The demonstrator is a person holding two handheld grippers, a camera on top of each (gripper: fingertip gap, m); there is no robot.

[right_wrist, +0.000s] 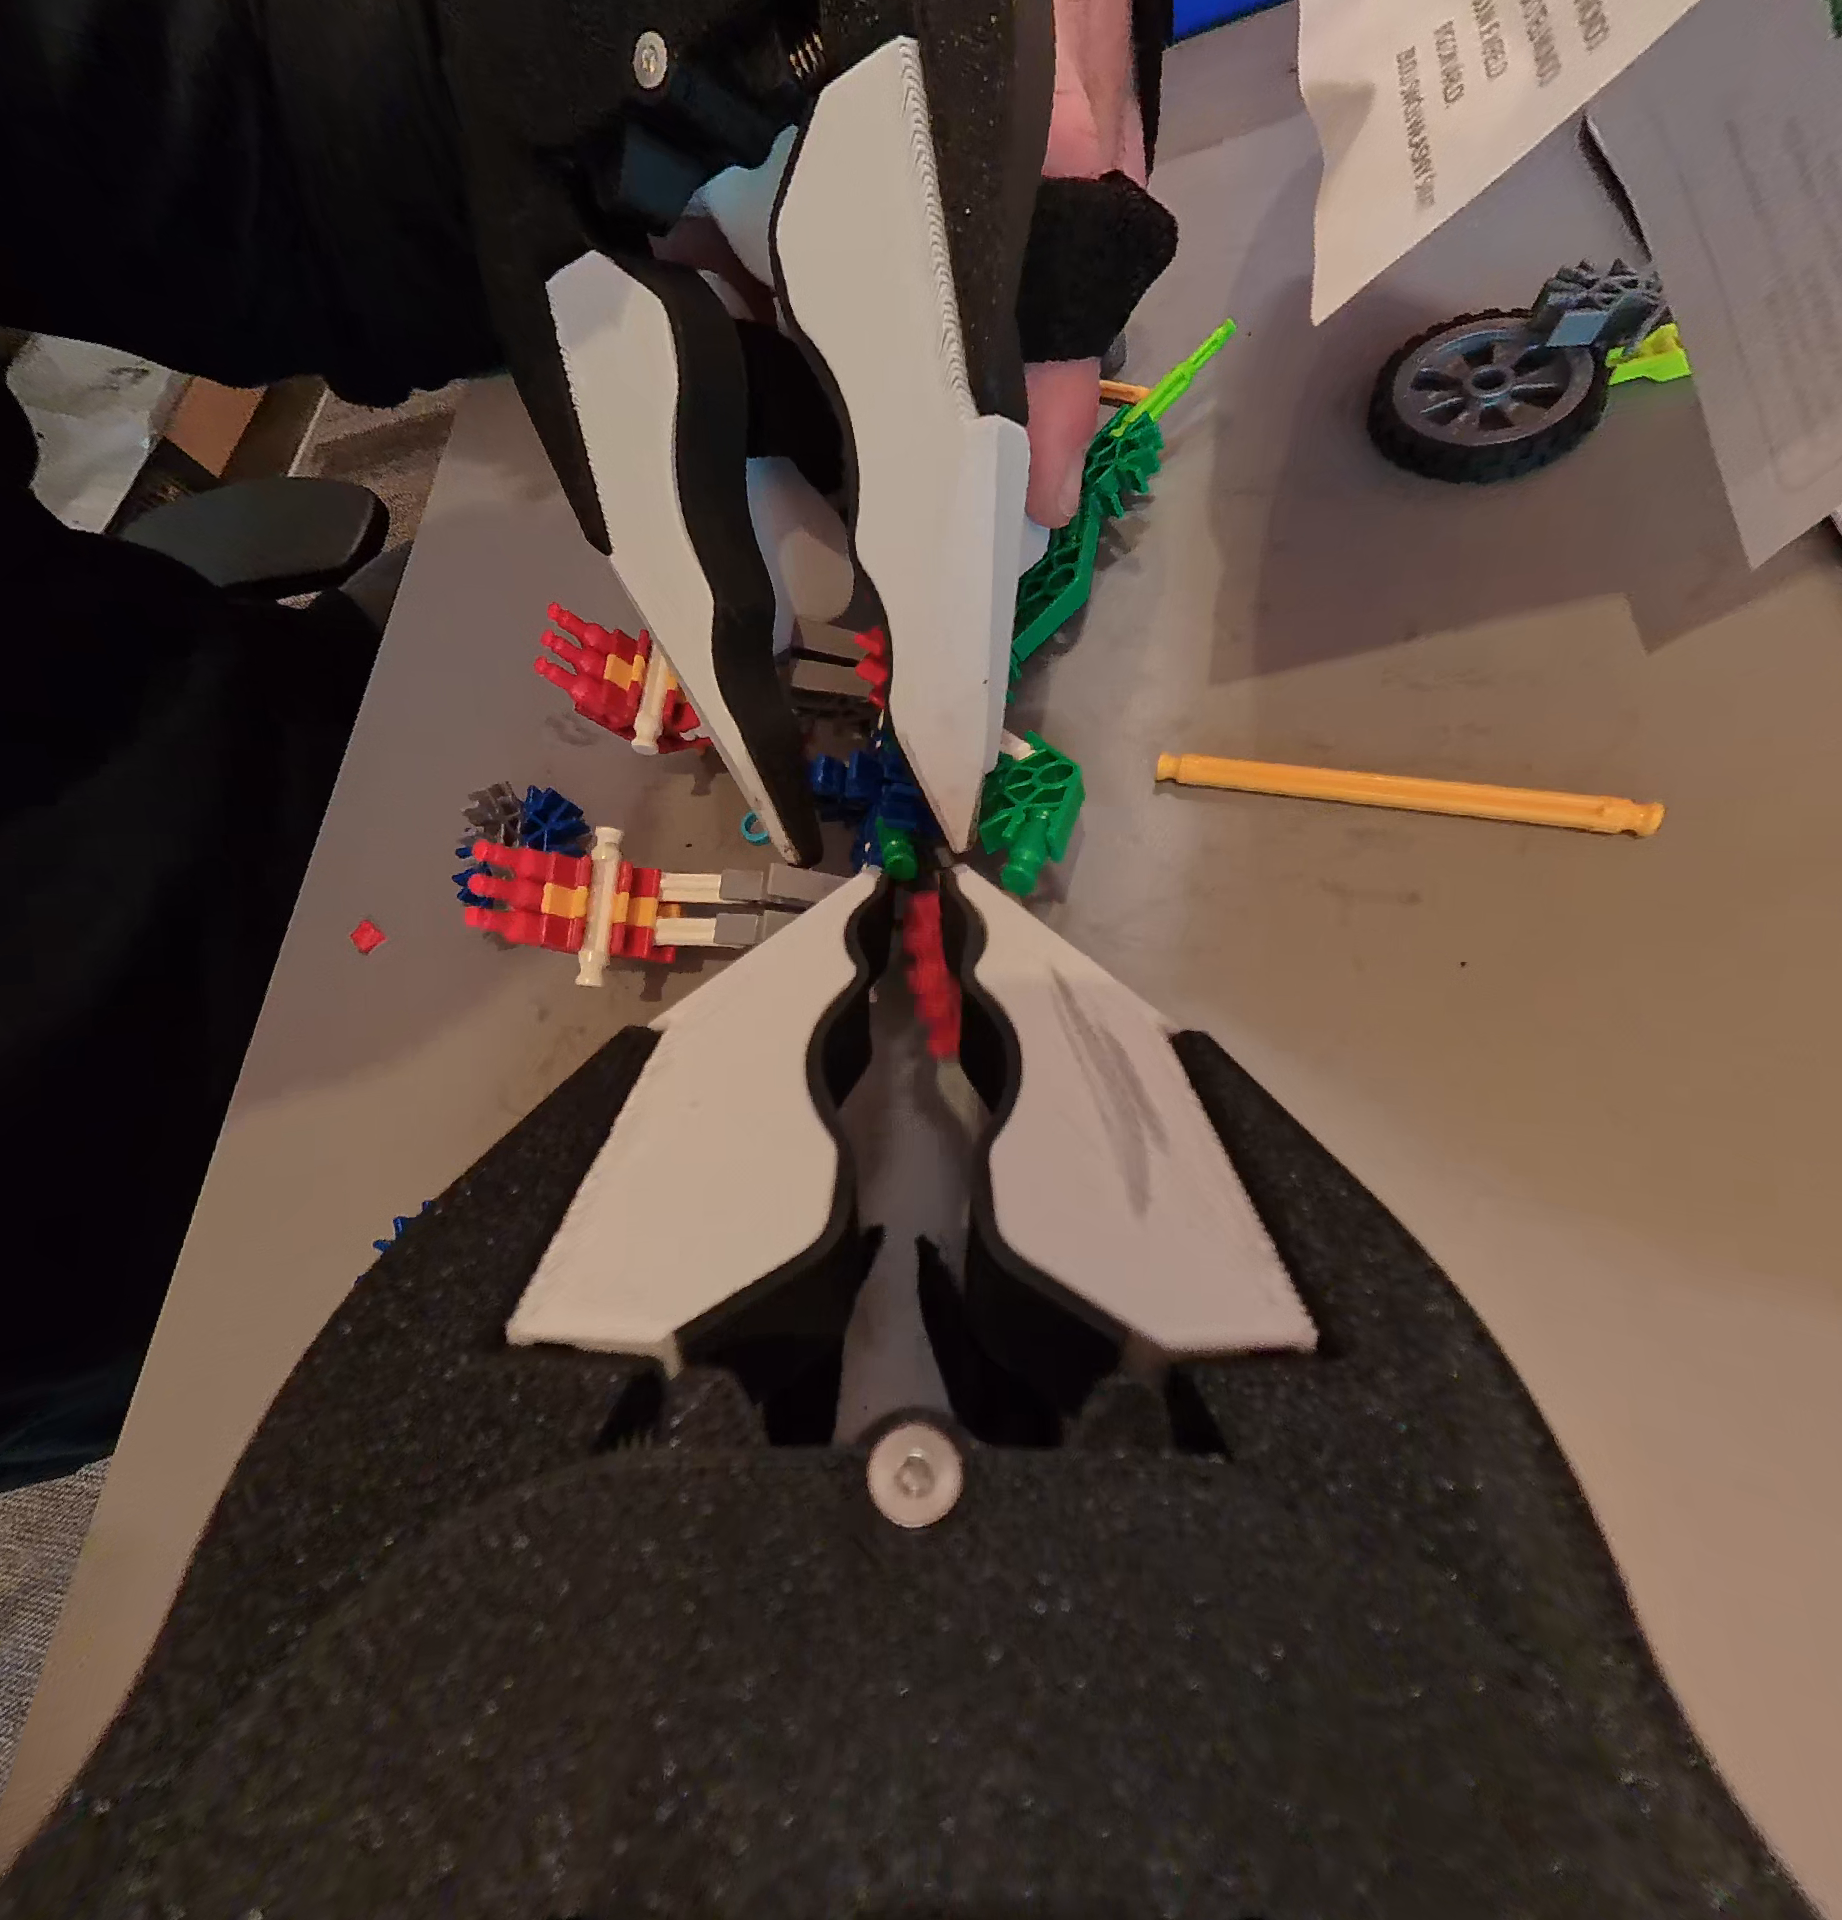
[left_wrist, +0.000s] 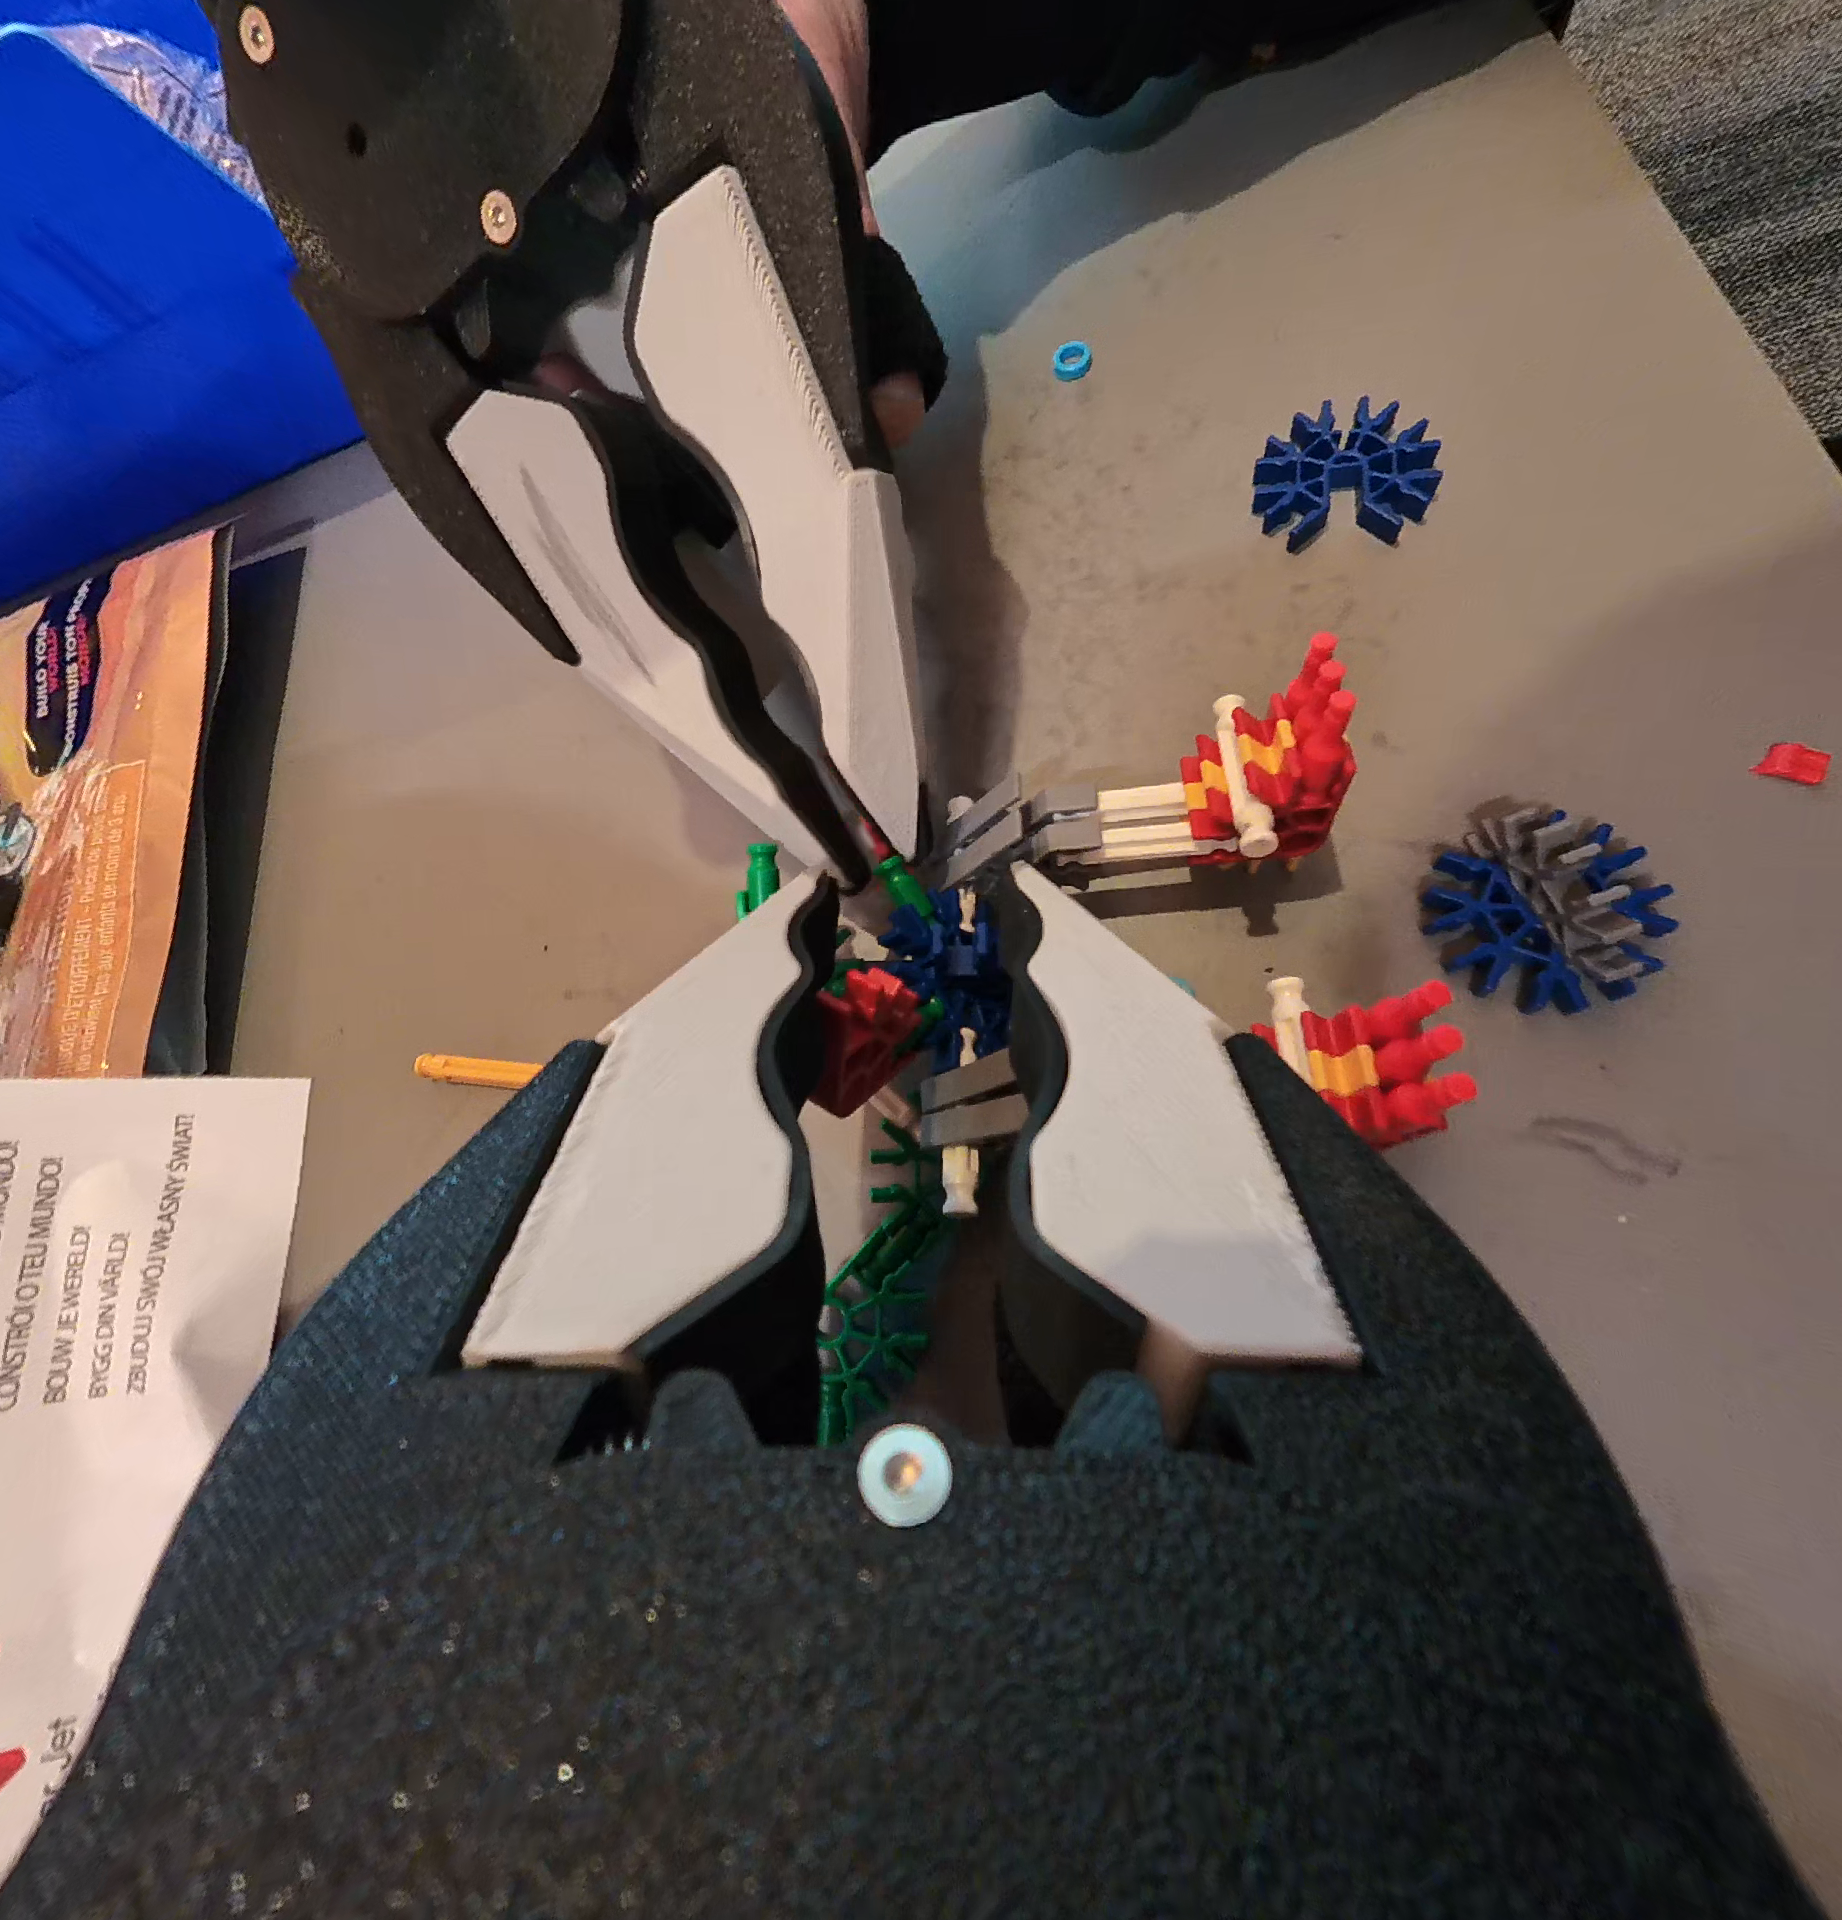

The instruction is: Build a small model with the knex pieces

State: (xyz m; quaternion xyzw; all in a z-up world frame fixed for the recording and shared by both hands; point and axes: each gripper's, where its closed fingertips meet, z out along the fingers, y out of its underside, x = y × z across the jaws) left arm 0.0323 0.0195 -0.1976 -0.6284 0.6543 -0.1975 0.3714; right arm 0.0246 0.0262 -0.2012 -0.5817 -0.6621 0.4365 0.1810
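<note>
My left gripper (left_wrist: 919, 883) is shut on a construction-toy model: a blue hub (left_wrist: 948, 966) with a red connector (left_wrist: 865, 1029) and grey pieces between the fingers. A green connector chain (left_wrist: 875, 1299) hangs back from it. Grey and white arms run out to two red-and-yellow clusters (left_wrist: 1281, 769) (left_wrist: 1364, 1060) on the grey table. My right gripper (right_wrist: 917, 878) is shut on a thin red connector piece (right_wrist: 929, 966), tip to tip with the left gripper (right_wrist: 881, 847) at the hub (right_wrist: 865, 790). The right gripper shows from above in the left wrist view (left_wrist: 881, 857).
Loose blue connectors (left_wrist: 1348, 473), a blue-and-grey pair (left_wrist: 1545, 909), a small blue ring (left_wrist: 1073, 361) and a red chip (left_wrist: 1790, 764) lie to one side. A yellow rod (right_wrist: 1405, 795), a wheel (right_wrist: 1483, 400), printed sheets (left_wrist: 117, 1299), a booklet (left_wrist: 86, 810) and a blue box (left_wrist: 117, 312) lie on the other. My two grippers' fingertips are within a few centimetres of each other.
</note>
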